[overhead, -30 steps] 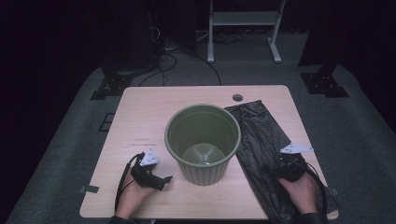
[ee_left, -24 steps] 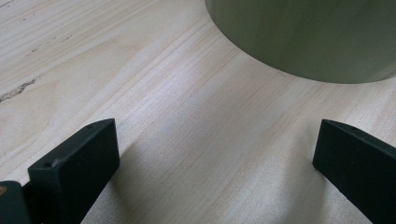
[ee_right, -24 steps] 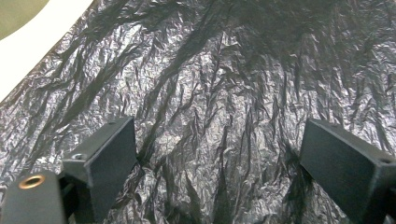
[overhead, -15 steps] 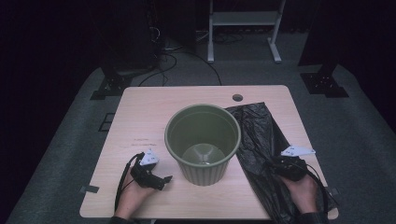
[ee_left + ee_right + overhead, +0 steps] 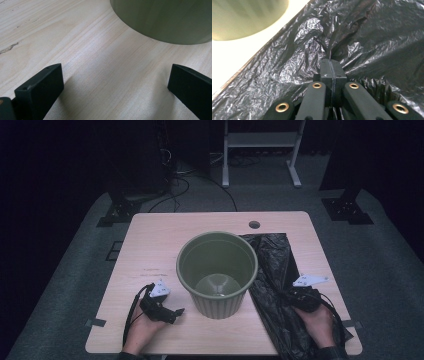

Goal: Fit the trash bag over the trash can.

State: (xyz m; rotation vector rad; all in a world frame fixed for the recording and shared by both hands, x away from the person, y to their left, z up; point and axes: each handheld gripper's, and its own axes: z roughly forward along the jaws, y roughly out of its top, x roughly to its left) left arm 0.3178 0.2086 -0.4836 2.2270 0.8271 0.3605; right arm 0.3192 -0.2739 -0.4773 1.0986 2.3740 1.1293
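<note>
We see a green bin (image 5: 218, 270) standing upright and empty mid-table, a black bag (image 5: 272, 285) flat beside it.
The bag's long side runs front to back; our right gripper (image 5: 331, 65) pinches a fold of it, jaws closed, while our left gripper (image 5: 172, 312) rests wide open on the table (image 5: 150, 245).
</note>
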